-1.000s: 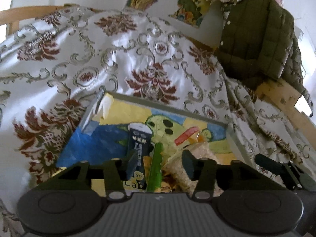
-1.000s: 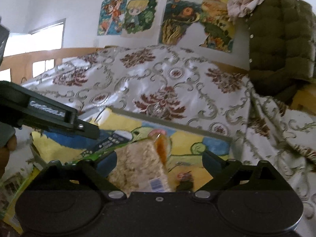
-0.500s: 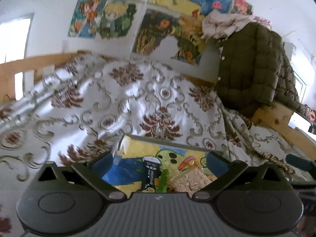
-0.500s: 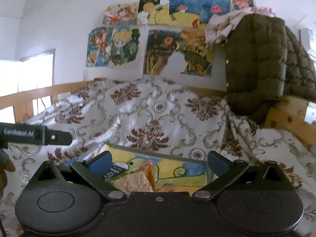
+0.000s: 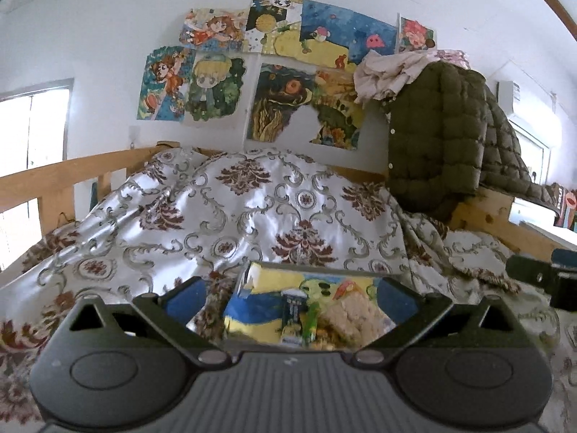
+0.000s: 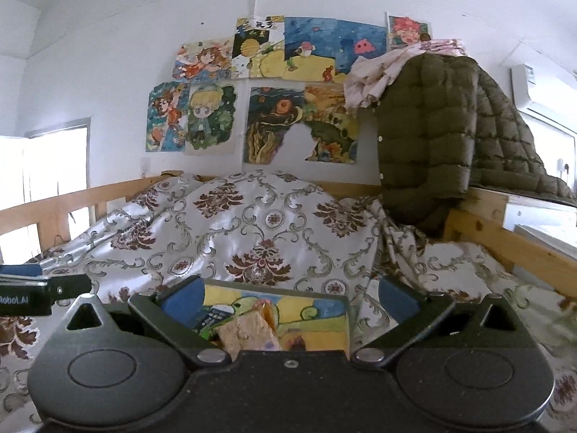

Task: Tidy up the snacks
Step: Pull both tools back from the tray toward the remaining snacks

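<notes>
Snacks (image 5: 317, 315) all in the tray (image 5: 310, 269) on the bed (image 5: 252, 209). Left claw (image 5: 292, 294) and right claw (image 6: 290, 294) wide apart, nothing held. Looks done, nothing left outside in view.

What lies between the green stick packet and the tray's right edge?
In the left wrist view, a puffed-rice cake packet lies between the green stick packet and the tray edge.
</notes>
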Demonstrator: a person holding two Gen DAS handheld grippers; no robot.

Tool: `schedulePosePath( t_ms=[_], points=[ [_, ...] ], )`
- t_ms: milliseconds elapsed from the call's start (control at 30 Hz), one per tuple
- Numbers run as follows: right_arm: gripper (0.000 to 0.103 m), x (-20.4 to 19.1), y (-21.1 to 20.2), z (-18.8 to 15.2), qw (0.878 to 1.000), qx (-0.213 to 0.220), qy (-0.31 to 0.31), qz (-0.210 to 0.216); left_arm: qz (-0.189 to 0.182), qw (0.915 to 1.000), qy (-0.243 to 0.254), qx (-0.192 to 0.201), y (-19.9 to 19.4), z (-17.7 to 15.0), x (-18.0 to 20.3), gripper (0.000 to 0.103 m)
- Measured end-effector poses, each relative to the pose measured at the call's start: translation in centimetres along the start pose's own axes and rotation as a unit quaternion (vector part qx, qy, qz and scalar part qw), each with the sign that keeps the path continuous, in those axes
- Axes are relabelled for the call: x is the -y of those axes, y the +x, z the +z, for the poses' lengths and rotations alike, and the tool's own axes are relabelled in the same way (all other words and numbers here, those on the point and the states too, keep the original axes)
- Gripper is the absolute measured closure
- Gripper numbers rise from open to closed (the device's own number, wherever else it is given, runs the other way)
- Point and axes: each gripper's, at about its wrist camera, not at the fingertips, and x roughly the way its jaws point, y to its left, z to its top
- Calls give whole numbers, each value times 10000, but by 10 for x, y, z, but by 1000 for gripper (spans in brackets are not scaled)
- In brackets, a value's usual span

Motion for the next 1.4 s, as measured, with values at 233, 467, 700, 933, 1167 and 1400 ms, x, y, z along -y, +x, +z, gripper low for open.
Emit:
schedulePosePath(
  t_ms=[233, 467, 700, 933, 1167, 1400],
  points=[
    [1, -6, -46, -19, 9998, -130, 76, -112, -50, 9998, -42, -175, -38, -20, -8, 0],
    [1, -16, -80, -42, 9987, -397, 214, -229, -51, 9994, -64, -350, -68, -44, -16, 0],
    [1, -30, -103, -65, 9969, -676, 317, -259, 17, 9989, -60, -464, -92, -65, -27, 0],
    [1, -43, -114, -86, 9940, -992, 384, -237, 55, 9984, -30, -560, -111, -80, -35, 0],
    [1, -47, -115, -106, 9891, -1345, 543, -261, 183, 9959, -5, -887, -115, -97, -38, 0],
    [1, -49, -112, -118, 9858, -1567, 556, -257, 268, 9922, 3, -1218, -112, -110, -41, 0]
  ],
)
